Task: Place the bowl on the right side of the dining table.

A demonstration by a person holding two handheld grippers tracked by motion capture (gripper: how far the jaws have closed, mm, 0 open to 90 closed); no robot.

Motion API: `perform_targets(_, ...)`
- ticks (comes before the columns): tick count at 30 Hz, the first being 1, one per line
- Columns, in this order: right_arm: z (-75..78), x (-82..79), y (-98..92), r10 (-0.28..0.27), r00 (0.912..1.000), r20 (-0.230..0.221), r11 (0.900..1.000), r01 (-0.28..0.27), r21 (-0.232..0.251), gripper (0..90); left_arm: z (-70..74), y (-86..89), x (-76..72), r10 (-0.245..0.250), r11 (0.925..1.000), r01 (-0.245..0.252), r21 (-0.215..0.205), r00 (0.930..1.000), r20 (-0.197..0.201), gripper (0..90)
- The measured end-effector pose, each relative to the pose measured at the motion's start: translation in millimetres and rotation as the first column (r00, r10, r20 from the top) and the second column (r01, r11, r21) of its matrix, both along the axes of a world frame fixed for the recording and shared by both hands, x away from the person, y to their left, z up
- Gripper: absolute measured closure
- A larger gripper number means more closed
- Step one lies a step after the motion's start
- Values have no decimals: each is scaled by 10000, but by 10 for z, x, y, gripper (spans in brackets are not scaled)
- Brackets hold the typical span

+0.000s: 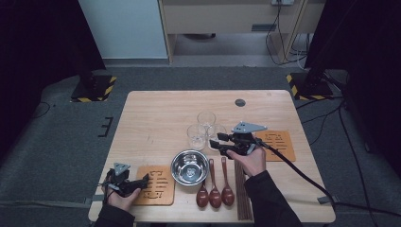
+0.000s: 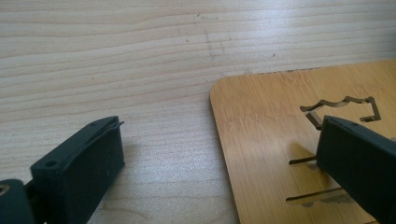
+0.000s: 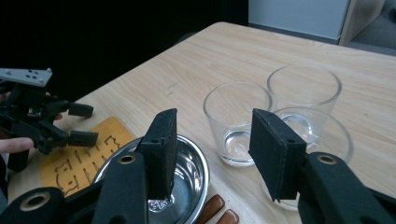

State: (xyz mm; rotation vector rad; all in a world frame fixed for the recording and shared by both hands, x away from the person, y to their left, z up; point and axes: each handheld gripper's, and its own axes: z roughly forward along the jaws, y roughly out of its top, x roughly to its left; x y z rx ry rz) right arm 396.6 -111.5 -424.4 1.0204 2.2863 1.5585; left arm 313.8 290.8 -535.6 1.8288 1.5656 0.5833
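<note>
My left gripper stands open low over the left edge of a bamboo coaster at the table's front left. In the left gripper view its jaws straddle the coaster's edge, one over bare wood, one over the cut-out pattern, with nothing between them. My right gripper is open beside three clear glasses. In the right gripper view the gripper points at the nearest glass, with a steel bowl under its left jaw.
The steel bowl sits at front centre. Three wooden spoons and dark chopsticks lie right of it. A second coaster lies under the right gripper's cable. The table's far left half is bare.
</note>
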Motion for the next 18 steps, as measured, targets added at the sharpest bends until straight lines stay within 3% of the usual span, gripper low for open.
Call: perform_targets(18, -339, 16, 234, 440, 9959, -795, 9965, -494, -669, 584, 0, 0, 1, -9, 10000, 9, 6, 10000, -4, 0)
